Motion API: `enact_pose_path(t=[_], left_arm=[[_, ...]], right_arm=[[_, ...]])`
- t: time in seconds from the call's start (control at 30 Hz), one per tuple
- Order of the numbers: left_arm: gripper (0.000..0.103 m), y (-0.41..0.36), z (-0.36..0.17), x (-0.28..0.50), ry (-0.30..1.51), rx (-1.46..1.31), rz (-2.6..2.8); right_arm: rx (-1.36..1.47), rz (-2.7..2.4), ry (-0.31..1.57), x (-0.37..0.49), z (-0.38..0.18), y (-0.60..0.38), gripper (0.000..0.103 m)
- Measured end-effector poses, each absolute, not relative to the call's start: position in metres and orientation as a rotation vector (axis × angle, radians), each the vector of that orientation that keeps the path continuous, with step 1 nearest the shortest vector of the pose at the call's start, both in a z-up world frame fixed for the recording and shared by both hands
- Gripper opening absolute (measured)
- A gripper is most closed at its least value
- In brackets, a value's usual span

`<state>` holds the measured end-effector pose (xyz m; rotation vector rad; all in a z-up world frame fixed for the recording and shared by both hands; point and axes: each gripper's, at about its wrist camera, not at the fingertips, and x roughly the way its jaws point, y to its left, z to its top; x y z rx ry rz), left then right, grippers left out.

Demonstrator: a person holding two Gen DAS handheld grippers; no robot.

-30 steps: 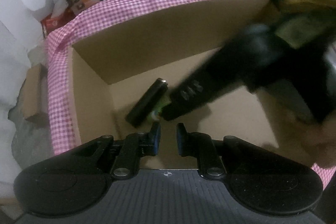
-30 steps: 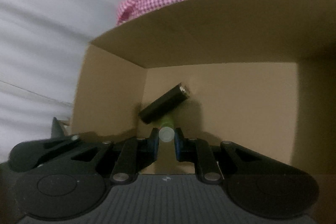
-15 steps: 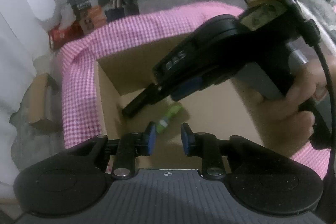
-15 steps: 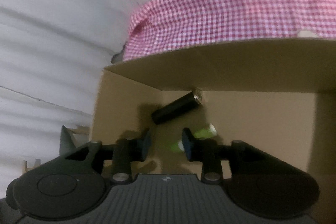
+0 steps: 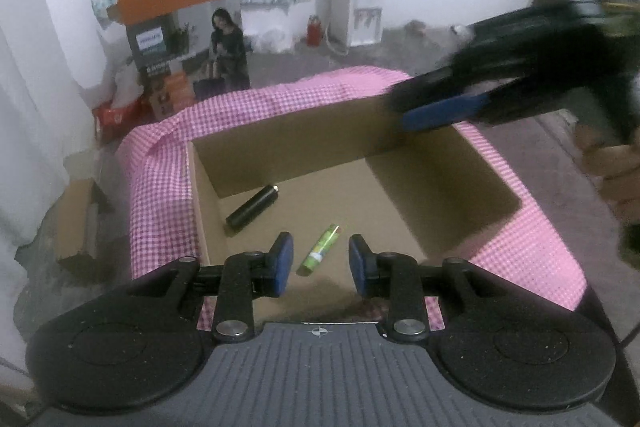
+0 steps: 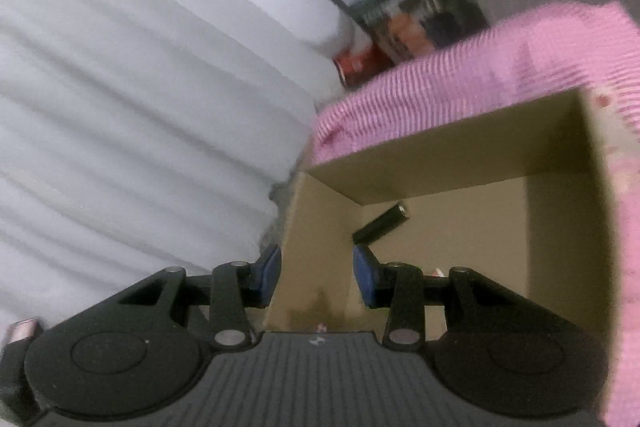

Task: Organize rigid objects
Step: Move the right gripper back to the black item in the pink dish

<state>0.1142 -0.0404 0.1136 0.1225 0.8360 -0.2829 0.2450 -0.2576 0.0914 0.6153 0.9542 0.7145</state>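
An open cardboard box [image 5: 440, 183] [image 6: 560, 227] sits on a pink checked cloth [image 5: 160, 187]. On its floor lie a black cylinder [image 5: 252, 209] [image 6: 382, 224] by the far left corner and a small green tube [image 5: 320, 249] nearer me. My left gripper [image 5: 320, 263] hovers above the box's near edge, its jaws opening, with nothing between them; the green tube lies far below the gap. My right gripper [image 6: 316, 273] [image 5: 444, 109] is raised over the box's left wall, open and empty, blurred in the left wrist view.
A white curtain [image 6: 140, 107] hangs left of the box. Printed cartons [image 5: 188, 39], a red can and a water dispenser [image 5: 356, 7] stand on the grey floor behind. A small cardboard box [image 5: 76, 223] lies on the floor at left. A hand [image 5: 616, 171] holds the right gripper.
The right gripper let the green tube go onto the box floor and rose out of the box. Both grippers opened and pulled back and up from the box.
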Motion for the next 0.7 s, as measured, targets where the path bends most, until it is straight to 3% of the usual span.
enact_pose_path(t=[0.4, 0.53, 0.7], left_arm=[[0.031, -0.072, 0.078, 0.063, 0.797, 0.134, -0.422], [0.031, -0.09, 0.048, 0.059, 0.846, 0.155, -0.473], [0.031, -0.12, 0.013, 0.058, 0.887, 0.281, -0.491]], right_arm=[[0.415, 0.381, 0.548, 0.038, 0.206, -0.435, 0.044], [0.42, 0.346, 0.614, 0.022, 0.17, -0.436, 0.044], [0.515, 0.432, 0.798, 0.046, 0.069, -0.394, 0.044]])
